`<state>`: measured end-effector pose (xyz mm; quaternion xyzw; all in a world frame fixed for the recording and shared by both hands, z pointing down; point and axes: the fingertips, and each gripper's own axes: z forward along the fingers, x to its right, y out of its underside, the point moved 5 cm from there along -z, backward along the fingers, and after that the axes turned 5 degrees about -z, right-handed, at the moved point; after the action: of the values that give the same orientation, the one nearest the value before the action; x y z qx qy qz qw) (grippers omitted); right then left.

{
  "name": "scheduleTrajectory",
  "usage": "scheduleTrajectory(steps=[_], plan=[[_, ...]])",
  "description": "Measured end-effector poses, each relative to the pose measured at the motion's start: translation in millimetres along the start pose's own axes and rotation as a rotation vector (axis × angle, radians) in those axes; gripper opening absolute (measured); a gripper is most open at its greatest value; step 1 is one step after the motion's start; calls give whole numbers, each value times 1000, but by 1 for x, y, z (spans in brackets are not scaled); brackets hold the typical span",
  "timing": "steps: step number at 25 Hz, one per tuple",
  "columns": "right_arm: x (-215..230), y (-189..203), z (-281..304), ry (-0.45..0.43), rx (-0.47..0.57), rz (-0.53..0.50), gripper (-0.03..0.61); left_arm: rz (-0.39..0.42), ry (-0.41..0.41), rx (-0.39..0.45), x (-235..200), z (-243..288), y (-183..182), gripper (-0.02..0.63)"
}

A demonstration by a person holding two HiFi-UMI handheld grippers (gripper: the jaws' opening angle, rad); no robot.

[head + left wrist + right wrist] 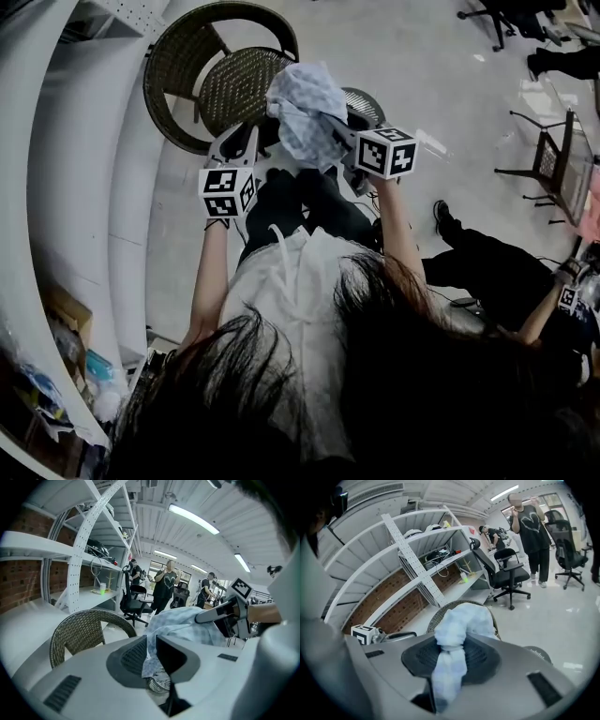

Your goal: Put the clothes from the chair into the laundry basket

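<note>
A light blue checked garment (305,103) hangs in the air between my two grippers, above the front of the brown wicker chair (234,80). My right gripper (339,131) is shut on a bunched fold of the garment (461,623), which spills out over its pads. At the left, my left gripper (251,136) is shut on a lower edge of the cloth (183,625), which runs through the narrow gap between its jaws. A round wire-mesh laundry basket (367,101) stands on the floor to the chair's right, mostly hidden under the garment. Its rim (159,684) shows below the cloth.
White curved shelving (66,187) runs along the left. Black office chairs (508,581) and standing people (164,585) are across the room. Another person (506,281) crouches at my right, near a small wire chair (553,164). Pale floor lies beyond the basket.
</note>
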<state>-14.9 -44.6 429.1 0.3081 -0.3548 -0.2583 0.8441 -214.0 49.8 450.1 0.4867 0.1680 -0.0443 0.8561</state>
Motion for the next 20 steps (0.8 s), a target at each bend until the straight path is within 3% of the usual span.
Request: scheduleTrajectory(steps=[9, 20], plan=[[48, 13, -75, 128, 75, 62, 114, 76, 134, -49, 60, 44, -4, 74], [123, 52, -135, 203, 52, 129, 113, 137, 206, -117, 141, 90, 8, 74]])
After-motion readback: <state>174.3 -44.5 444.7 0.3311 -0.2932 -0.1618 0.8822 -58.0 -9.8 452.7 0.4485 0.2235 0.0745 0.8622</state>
